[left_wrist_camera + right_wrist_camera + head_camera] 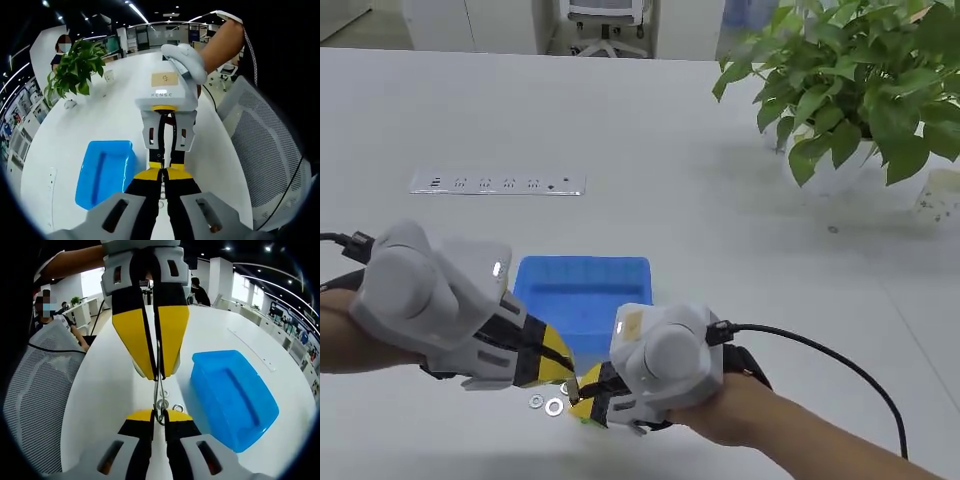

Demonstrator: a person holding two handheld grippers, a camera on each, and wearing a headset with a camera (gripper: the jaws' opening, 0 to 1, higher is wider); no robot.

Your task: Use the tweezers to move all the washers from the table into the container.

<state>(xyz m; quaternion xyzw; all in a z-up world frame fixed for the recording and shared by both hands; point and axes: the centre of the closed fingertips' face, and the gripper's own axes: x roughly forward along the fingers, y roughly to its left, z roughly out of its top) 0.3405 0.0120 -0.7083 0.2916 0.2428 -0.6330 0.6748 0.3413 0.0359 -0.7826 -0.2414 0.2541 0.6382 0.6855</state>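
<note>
At the bottom of the head view the left gripper (565,372) and the right gripper (585,396) meet nose to nose just above the white counter (650,170). The reason seems to be the thin silver metal tweezers (158,390): each gripper has its yellow-tipped jaws pressed together on them from opposite sides, which reads as a handover or a re-seating of the tool before picking. The small silver metal washers (178,407) lie loose on the counter right under that meeting point, near the blue rectangular plastic container (585,300), probably set close so each carry is short; no washer can be seen inside it. The right gripper view makes the tweezers plain, a fine bright line running between both sets of jaws, whereas in the head view they are too thin to pick out. The head view in turn gives the wider counter: a white power strip (498,185) at middle left and a leafy green potted plant (850,80) at upper right.
</note>
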